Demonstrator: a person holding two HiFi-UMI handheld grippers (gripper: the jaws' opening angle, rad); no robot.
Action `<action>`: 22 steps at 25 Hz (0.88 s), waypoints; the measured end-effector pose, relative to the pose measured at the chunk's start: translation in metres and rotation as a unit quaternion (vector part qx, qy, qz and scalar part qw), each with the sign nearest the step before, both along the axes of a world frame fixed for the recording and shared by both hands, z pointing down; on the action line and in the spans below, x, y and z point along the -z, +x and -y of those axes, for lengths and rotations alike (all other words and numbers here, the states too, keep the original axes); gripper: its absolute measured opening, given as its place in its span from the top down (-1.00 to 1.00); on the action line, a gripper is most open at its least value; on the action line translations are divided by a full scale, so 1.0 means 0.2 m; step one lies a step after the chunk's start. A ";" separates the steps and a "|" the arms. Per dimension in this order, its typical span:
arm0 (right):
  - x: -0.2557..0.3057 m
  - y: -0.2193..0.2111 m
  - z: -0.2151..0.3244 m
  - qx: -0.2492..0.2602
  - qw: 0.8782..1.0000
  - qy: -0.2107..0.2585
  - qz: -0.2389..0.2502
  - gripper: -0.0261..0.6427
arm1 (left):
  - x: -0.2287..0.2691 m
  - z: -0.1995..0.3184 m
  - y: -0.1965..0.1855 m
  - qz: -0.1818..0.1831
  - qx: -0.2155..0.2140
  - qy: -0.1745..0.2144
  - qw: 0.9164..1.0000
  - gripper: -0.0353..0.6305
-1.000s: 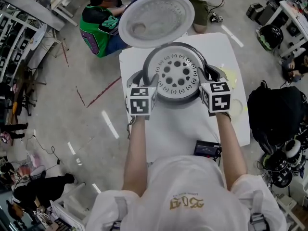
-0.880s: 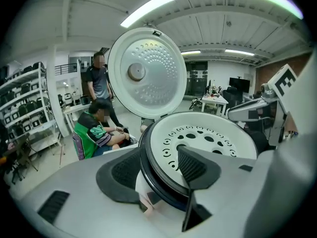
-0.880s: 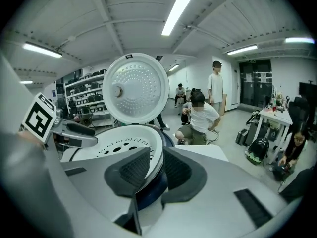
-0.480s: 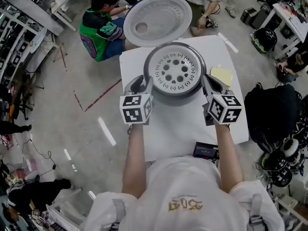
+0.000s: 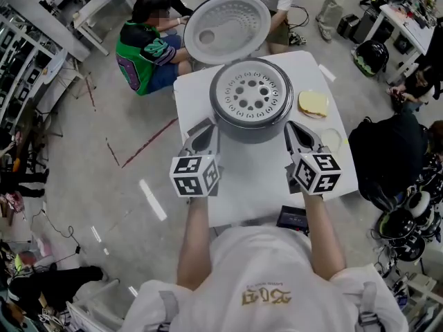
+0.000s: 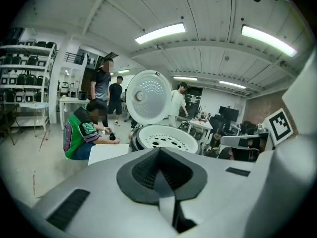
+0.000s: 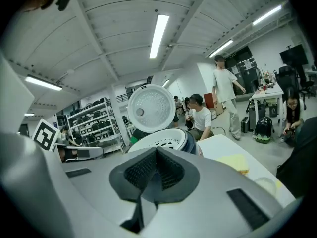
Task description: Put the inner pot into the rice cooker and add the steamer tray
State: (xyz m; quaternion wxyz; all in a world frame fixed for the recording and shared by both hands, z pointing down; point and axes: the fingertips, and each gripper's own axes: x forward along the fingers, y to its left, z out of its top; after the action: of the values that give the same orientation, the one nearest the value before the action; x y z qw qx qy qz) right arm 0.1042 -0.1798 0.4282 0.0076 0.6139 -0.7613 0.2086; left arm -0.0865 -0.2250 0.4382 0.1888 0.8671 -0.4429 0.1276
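Though indistinct from overhead, left tongs [image 6: 159, 155], right tongs [image 7: 156, 155] pressed together (both empty) up close.

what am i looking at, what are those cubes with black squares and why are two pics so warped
No robot: a person holds a two-jaw gripper in each hand; the marked cubes are part of them. The top-down picture is from a camera on the person's head, showing the left gripper and right gripper over a white table. The warped pictures come from wide-angle cameras on each gripper, looking along its jaws. On the table stands a rice cooker, lid up, with a holed steamer tray in it; a yellow pad lies to its right. Both grippers are shut and empty.
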 end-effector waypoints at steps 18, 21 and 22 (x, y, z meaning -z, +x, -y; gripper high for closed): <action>0.01 -0.07 -0.28 -0.017 1.000 0.000 0.004 0.89 | 0.03 -0.28 0.05 -0.063 -0.030 0.005 0.998 0.84; 0.02 -0.08 -0.28 -0.017 1.000 -0.002 0.003 0.89 | 0.04 -0.28 0.04 -0.065 -0.032 0.003 0.997 0.84; 0.02 -0.08 -0.28 -0.016 1.000 -0.002 0.002 0.89 | 0.04 -0.27 0.04 -0.065 -0.033 0.003 0.997 0.84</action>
State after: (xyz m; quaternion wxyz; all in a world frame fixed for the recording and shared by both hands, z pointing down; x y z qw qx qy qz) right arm 0.0877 -0.1232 0.4245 0.0035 0.6254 -0.7511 0.2112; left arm -0.0775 -0.1704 0.4294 0.2107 0.8882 -0.4012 0.0759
